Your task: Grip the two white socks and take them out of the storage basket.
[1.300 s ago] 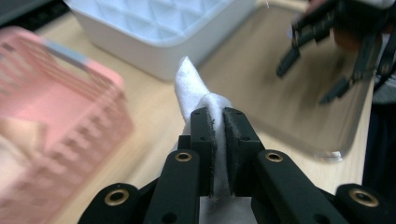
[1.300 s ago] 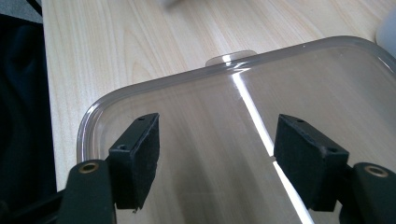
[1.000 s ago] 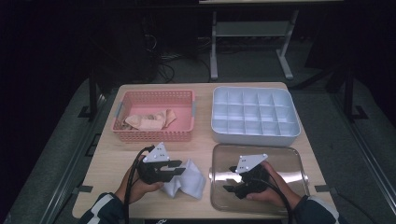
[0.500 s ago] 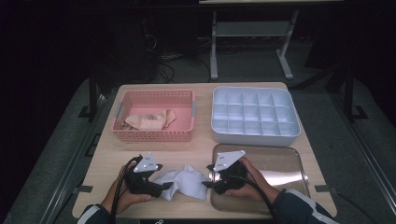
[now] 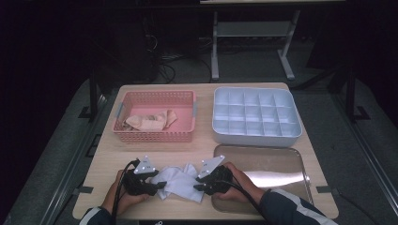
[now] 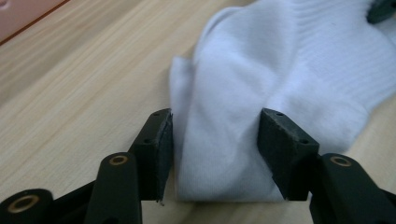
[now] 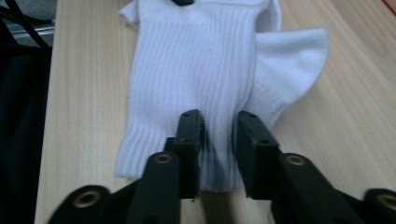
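White fabric, a sock [image 5: 180,182], is lying on the wooden table [image 5: 108,161] between our two grippers in the high view, left of the metal tray [image 5: 277,166] and in front of the pink basket [image 5: 155,136]. In the left gripper view, our left gripper [image 6: 215,149] is straddling the sock's end, jaws closing but pads not yet pressing. In the right gripper view, our right gripper [image 7: 219,135] is closing too, pinching a raised fold of the ribbed cuff.
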Available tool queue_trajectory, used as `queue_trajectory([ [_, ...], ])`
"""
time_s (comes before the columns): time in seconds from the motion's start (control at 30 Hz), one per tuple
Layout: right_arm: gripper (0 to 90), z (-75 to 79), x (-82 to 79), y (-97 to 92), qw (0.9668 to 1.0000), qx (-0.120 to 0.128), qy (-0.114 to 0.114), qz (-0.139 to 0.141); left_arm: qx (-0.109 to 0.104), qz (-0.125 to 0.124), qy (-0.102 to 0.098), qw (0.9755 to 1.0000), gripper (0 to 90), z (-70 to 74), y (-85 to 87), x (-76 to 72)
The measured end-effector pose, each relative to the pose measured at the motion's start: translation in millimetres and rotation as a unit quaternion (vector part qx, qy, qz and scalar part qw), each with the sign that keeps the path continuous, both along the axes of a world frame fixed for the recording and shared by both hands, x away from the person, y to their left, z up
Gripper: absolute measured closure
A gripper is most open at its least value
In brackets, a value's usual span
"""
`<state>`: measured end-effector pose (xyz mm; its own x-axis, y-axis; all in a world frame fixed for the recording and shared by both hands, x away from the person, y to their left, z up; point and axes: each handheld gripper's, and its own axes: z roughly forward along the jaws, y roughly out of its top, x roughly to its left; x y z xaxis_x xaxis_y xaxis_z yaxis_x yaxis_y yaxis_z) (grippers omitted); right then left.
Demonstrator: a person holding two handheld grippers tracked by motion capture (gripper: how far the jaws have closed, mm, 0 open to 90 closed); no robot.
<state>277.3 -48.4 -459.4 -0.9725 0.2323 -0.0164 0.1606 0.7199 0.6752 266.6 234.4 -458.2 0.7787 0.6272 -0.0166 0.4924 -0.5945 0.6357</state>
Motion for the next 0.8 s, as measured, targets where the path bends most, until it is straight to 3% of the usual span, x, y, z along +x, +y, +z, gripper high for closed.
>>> queue_trajectory([
  [0.17, 79.6, 2.9, 0.4, -3.7, 1.0000, 0.003, -0.001, -0.004, 0.004, 0.019, -0.014, 0.9997, 44.4, -0.8, -0.8, 10.9],
  [0.23, 80.4, 4.5, 0.9, -5.2, 0.9999, 0.009, -0.003, -0.008, 0.002, 0.028, -0.014, 0.9995, 44.6, -1.4, 0.9, 14.9],
  [0.27, 80.8, 6.5, -1.3, -5.9, 0.9997, 0.014, 0.011, -0.019, -0.001, 0.031, -0.014, 0.9994, 44.3, -1.8, 1.9, 15.9],
  [0.4, 81.5, 12.5, 1.1, -12.4, 0.9993, 0.025, 0.002, -0.028, -0.018, 0.043, -0.002, 0.9989, 37.3, -2.3, 7.2, 17.6],
  [0.5, 81.6, 18.0, 4.4, -18.3, 0.9987, 0.034, -0.009, -0.038, -0.024, 0.045, -0.032, 0.9982, 38.2, 6.6, 8.8, 13.3],
  [0.57, 81.6, 23.1, 5.3, -22.3, 0.9975, 0.047, -0.007, -0.052, -0.056, 0.042, -0.035, 0.9969, 37.8, 15.3, 12.2, 9.3],
  [0.6, 81.5, 26.7, 6.7, -25.7, 0.9964, 0.060, -0.006, -0.060, -0.062, 0.040, -0.039, 0.9965, 37.1, 17.9, 12.1, 6.9],
  [0.73, 81.3, 38.0, 10.6, -33.4, 0.9930, 0.092, -0.008, -0.073, -0.059, 0.011, -0.043, 0.9972, 33.2, 20.8, -3.3, -5.2],
  [0.8, 81.4, 39.6, 10.0, -32.7, 0.9918, 0.100, -0.003, -0.079, -0.044, -0.011, -0.047, 0.9979, 30.5, 19.8, -17.9, -10.4],
])
